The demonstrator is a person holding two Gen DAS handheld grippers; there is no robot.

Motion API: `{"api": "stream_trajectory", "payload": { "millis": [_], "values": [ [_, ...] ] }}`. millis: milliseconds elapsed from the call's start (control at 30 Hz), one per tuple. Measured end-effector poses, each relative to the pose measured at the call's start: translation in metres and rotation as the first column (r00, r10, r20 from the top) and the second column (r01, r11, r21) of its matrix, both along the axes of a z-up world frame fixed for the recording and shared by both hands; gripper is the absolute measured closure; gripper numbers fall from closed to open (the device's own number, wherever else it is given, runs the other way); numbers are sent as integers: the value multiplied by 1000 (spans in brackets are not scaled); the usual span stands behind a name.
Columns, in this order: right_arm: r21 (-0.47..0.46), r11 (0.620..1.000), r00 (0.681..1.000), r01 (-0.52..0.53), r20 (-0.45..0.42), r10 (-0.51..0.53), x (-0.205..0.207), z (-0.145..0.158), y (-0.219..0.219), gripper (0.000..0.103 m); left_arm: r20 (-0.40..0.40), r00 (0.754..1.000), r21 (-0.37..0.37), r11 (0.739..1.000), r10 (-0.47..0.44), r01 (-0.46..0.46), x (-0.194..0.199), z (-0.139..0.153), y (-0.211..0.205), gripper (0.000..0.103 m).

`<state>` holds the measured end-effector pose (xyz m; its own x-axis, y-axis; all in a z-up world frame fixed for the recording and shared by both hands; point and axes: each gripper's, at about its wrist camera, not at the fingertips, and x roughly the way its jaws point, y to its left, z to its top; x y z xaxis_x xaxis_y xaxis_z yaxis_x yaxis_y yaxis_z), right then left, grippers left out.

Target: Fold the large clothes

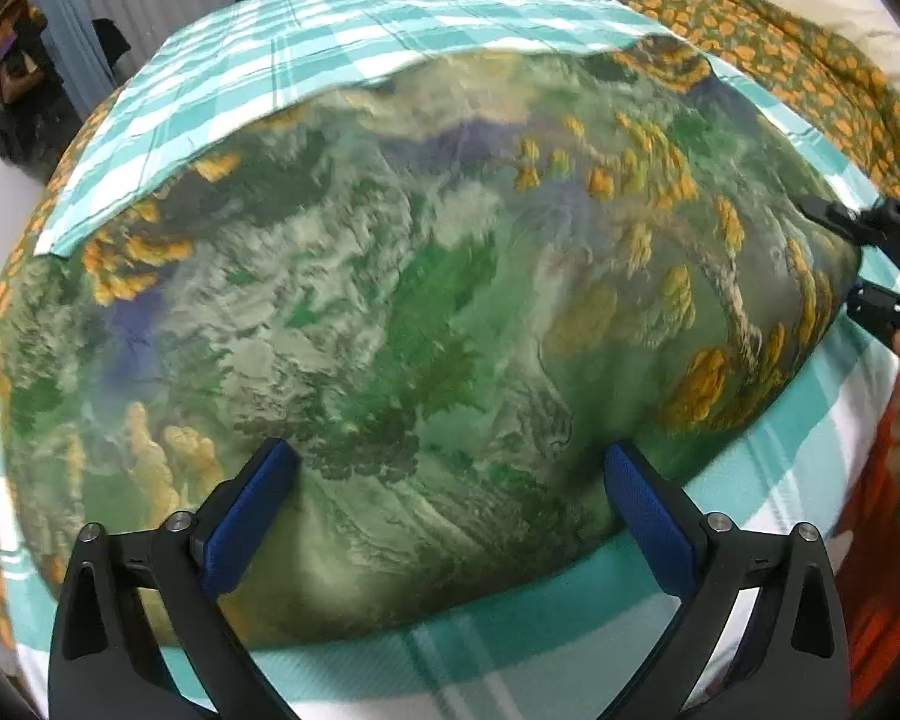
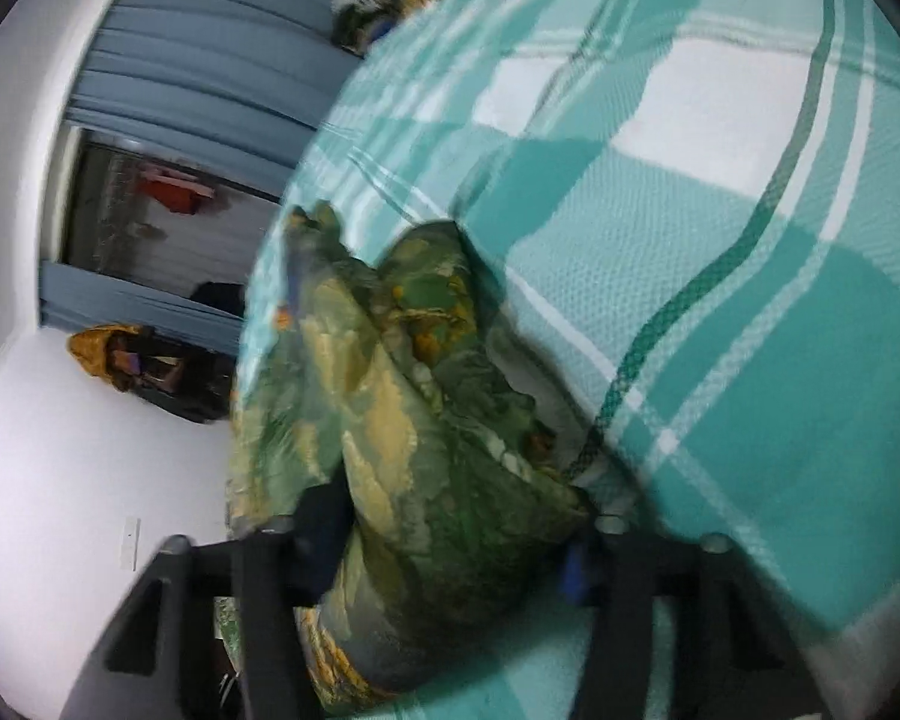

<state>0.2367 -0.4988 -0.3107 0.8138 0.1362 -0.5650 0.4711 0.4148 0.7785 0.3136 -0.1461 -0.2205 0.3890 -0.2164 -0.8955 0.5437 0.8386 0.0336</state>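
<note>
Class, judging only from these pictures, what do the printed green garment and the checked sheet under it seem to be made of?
Green garment: thin, smooth fabric with a slight sheen, maybe silky synthetic; it drapes in soft folds. Checked sheet: matte woven cloth, probably cotton; its weave shows.

Your bed [image 1: 780,30] carries 1 teal checked sheet [image 1: 342,30], and 1 green printed cloth [image 1: 420,300] lies spread directly on it.

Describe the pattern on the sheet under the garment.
Teal-and-white check sheet, thin dark green lines; clearest in right wrist view.
</note>
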Motion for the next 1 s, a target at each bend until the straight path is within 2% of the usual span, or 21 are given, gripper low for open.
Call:
{"api": "stream_trajectory", "payload": {
  "millis": [100, 133, 200, 233, 333, 367, 400, 467, 533, 567, 667, 700, 733, 767, 833, 900, 1000],
  "values": [
    [-149, 987, 997, -54, 53, 63, -1, 34, 13, 68, 0, 1000, -103, 995, 3, -3, 12, 45, 0, 1],
    [-223, 971, 993, -81, 68, 98, 3, 50, 22, 69, -1, 1000, -154, 988, -5, 4, 18, 67, -3, 1],
    [-359, 925, 982, -123, 87, 165, 5, 79, 39, 69, 5, 999, -250, 967, -52, 51, 27, 115, -13, 1],
    [-411, 901, 977, -139, 95, 193, 7, 91, 47, 69, 12, 997, -274, 958, -82, 82, 30, 132, -20, 1],
    [-570, 798, 946, -193, 106, 305, 10, 125, 82, 69, 17, 978, -285, 937, -207, 203, 32, 176, -56, 1],
    [-612, 763, 935, -210, 103, 340, 12, 134, 95, 69, 1, 968, -273, 931, -252, 243, 32, 183, -67, 1],
    [-668, 707, 916, -231, 95, 390, 15, 144, 114, 70, -17, 954, -256, 924, -298, 284, 30, 187, -80, 1],
    [-734, 627, 885, -261, 76, 458, 20, 156, 141, 70, -40, 932, -188, 919, -360, 347, 26, 189, -102, 1],
    [-777, 561, 858, -285, 54, 510, 17, 159, 166, 70, -42, 927, -99, 925, -372, 366, 23, 182, -114, 1],
    [-802, 514, 836, -303, 35, 548, 19, 160, 182, 71, -38, 929, -23, 930, -369, 368, 22, 175, -119, 1],
    [-835, 440, 796, -329, 5, 606, 14, 159, 210, 73, -28, 939, 129, 931, -342, 342, 23, 153, -120, 3],
    [-842, 422, 787, -335, -3, 618, 12, 157, 216, 73, -32, 943, 160, 930, -330, 331, 25, 144, -118, 19],
    [-847, 410, 780, -338, -8, 626, 8, 154, 219, 73, -44, 947, 177, 930, -319, 321, 27, 137, -115, 52],
    [-853, 396, 771, -341, -12, 637, 8, 153, 222, 74, -72, 952, 177, 936, -296, 305, 32, 127, -109, 65],
    [-851, 390, 762, -352, -18, 647, 8, 152, 225, 74, -98, 964, 118, 959, -247, 257, 42, 120, -94, 77],
    [-843, 396, 758, -364, -21, 652, 2, 149, 226, 74, -103, 975, 68, 976, -200, 207, 51, 120, -79, 79],
    [-832, 408, 743, -376, -7, 670, -6, 157, 222, 72, -88, 983, 19, 986, -162, 164, 66, 133, -52, 80]
  ]
}}
